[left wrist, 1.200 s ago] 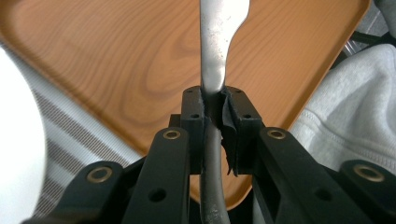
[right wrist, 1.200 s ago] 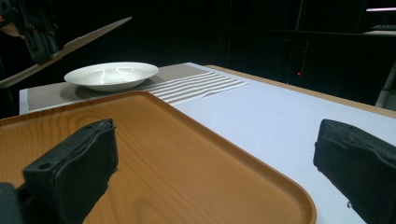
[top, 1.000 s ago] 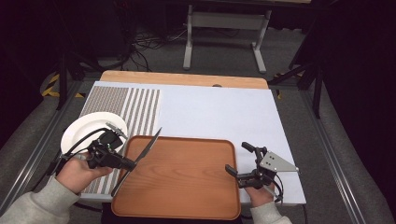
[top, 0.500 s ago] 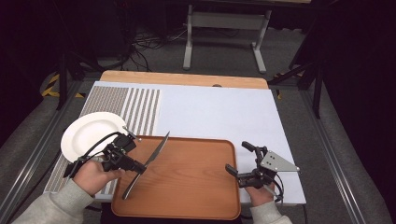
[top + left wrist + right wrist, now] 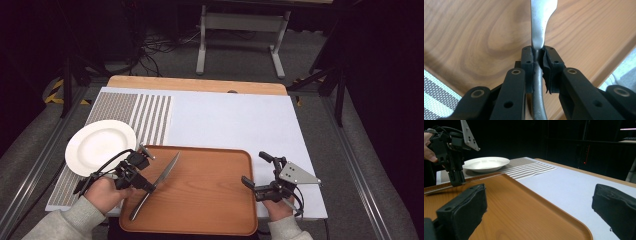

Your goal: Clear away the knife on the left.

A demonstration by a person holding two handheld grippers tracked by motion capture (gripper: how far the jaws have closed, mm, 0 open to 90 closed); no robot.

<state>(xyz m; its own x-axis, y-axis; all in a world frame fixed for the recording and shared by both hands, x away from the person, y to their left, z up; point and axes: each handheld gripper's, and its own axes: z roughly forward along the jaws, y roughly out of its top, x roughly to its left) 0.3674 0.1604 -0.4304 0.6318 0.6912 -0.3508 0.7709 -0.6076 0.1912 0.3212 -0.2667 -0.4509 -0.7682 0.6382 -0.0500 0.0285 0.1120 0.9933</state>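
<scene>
A metal table knife (image 5: 164,174) is clamped at its neck in my left gripper (image 5: 150,187), which is shut on it over the left part of the brown wooden tray (image 5: 210,210). In the left gripper view the blade (image 5: 541,25) points away from the jaws, over the tray's wood (image 5: 474,37). My right gripper (image 5: 255,169) rests at the tray's right edge, open, with nothing between its fingers (image 5: 466,205). The right gripper view looks across the tray (image 5: 511,215) to the left gripper (image 5: 455,180).
A white plate (image 5: 100,146) sits on the striped placemat (image 5: 150,117) left of the tray, and it also appears in the right gripper view (image 5: 486,163). A white mat (image 5: 235,120) covers the table beyond the tray. Black stands and cables are on the floor behind.
My left gripper has carried the knife rightward from the tray's left rim to over the tray's left part, and turned it slightly. The right gripper has stayed put.
</scene>
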